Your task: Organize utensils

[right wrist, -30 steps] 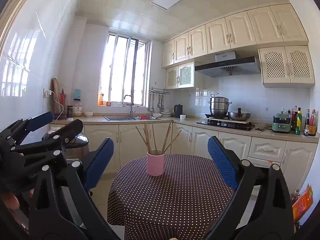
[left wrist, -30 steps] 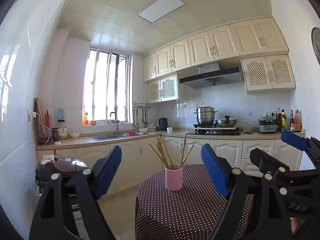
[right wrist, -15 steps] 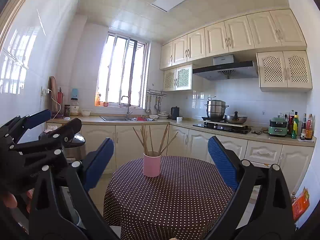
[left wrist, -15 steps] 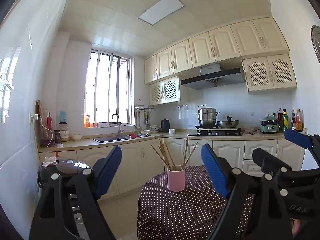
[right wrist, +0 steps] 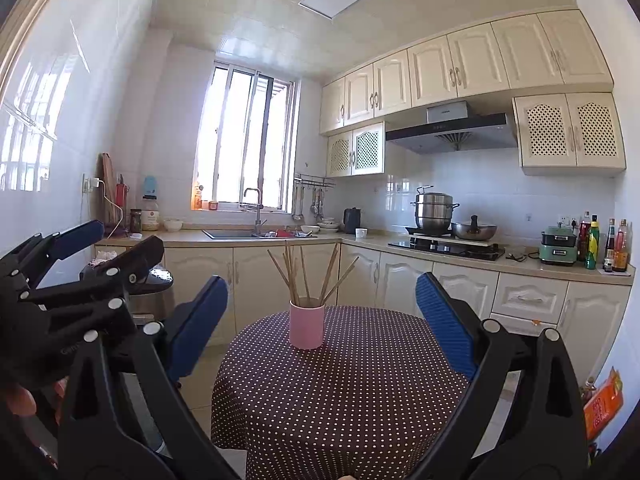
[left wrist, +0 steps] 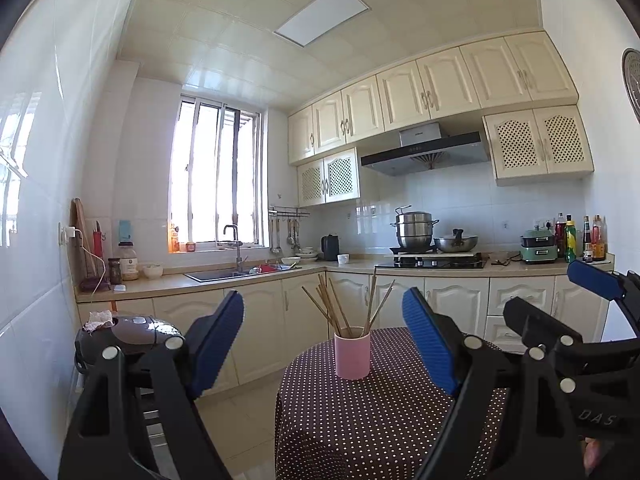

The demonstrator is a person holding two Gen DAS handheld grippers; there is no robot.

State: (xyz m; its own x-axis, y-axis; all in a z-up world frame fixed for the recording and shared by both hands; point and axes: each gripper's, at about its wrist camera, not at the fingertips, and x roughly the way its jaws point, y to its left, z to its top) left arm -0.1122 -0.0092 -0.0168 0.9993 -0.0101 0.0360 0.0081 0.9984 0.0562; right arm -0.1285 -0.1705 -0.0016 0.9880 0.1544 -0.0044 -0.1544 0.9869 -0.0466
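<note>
**Q.** Kitchen setting: which surface carries the task's things, and where do they stand on it?

**A.** Cream cabinets and a window form the background. In front of them is a round tabletop [right wrist: 352,392] under a dark polka-dot cloth. A pink cup [right wrist: 307,326] stands upright on its far half, and nothing else shows on the cloth. A bundle of wooden chopsticks [right wrist: 308,276] stands in the cup, fanning outward above its rim.

**Q.** How do the two tools stand relative to the cup?

**A.** Both are short of the cup and well apart from it, raised over the tabletop's near side. The right gripper [right wrist: 322,308] has the cup almost centred between its blue pads. The left gripper [left wrist: 323,328] sees the cup slightly right of centre. Each set of jaws is spread wide and holds nothing.

**Q.** Which relation governs the coming move?

**A.** Probably the long axis of the chopsticks. It runs near vertical, tilting away from the cup's centre, while both jaws point forward and roughly level. A grasp would likely meet the sticks across their length, above the rim. The right gripper looks better aligned, though which is nearer cannot be told.
</note>
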